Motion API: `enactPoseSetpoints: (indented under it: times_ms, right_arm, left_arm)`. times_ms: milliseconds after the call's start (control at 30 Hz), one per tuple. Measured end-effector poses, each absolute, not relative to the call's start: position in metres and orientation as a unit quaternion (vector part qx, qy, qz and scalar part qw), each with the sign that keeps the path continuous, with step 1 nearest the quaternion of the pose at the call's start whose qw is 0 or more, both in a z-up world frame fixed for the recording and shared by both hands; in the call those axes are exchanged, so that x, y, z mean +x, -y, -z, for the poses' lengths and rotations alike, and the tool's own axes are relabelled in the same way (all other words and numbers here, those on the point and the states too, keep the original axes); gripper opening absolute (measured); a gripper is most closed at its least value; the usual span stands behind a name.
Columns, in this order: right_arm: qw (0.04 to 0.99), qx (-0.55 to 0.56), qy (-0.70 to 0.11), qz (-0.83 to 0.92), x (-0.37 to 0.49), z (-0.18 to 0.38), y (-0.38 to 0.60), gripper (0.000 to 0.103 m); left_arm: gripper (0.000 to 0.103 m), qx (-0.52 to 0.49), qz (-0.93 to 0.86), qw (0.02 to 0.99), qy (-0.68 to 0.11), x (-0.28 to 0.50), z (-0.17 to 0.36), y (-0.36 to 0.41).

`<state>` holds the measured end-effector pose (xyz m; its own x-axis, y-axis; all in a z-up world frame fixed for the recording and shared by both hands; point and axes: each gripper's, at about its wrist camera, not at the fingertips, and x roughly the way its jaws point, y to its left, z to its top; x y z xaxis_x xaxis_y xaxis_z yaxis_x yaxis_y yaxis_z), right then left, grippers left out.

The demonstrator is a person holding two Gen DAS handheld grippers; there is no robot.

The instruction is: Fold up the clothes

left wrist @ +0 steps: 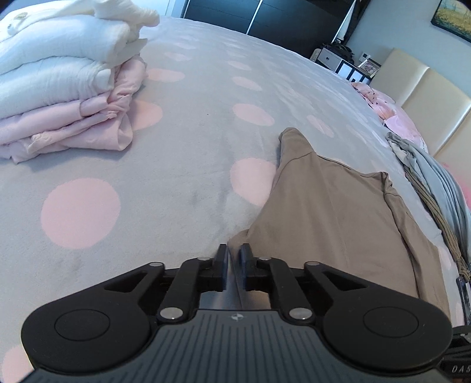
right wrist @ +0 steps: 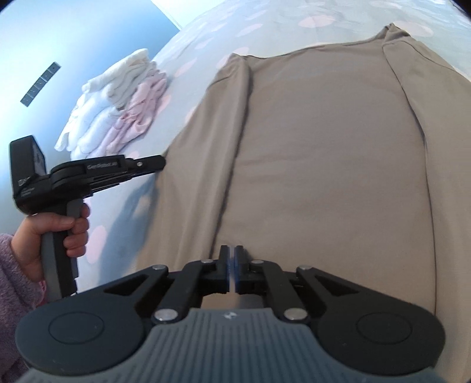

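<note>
Pinching the near hem of the taupe shirt (right wrist: 323,165), spread flat on the bed (left wrist: 176,147), both grippers have fingers nearly together on cloth: left gripper (left wrist: 234,253), right gripper (right wrist: 231,254). Lift evenly, then fold away from the folded pile (left wrist: 59,76).

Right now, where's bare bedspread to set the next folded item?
Widest free patch: dotted bedspread between the folded stack and the tan shirt. Also open beyond the shirt toward the dark wardrobe. Crowded: the strip by the headboard, with the grey clothes heap and pink bedding.
</note>
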<state>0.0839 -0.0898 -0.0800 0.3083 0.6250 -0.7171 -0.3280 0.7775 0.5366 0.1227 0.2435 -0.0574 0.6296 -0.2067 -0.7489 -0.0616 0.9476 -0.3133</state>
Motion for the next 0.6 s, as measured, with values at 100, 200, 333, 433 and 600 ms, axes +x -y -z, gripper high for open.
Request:
enactPoseSetpoints:
  times_ms: [100,200,333,433,600]
  right_arm:
    - [0.785,0.147,-0.509,-0.321,0.064,0.079,0.088,0.023]
    - [0.772,0.143,-0.517,-0.341,0.043,0.083,0.085,0.027]
    - [0.787,0.071,-0.515,-0.333,0.020,0.085,0.074,0.000]
    - [0.790,0.069,-0.512,-0.330,0.013,0.081,0.079,0.005]
    - [0.793,0.070,-0.507,-0.331,0.003,0.074,0.088,0.006]
  left_arm:
    - [0.022,-0.165,0.037,0.883,-0.437,0.109,0.054,-0.245]
    - [0.027,-0.167,0.039,0.873,-0.456,0.092,0.053,-0.242]
    - [0.027,-0.163,0.041,0.863,-0.476,0.064,0.049,-0.234]
    - [0.028,-0.155,0.047,0.854,-0.494,0.039,0.044,-0.227]
    - [0.042,-0.135,0.076,0.846,-0.511,-0.011,0.035,-0.213]
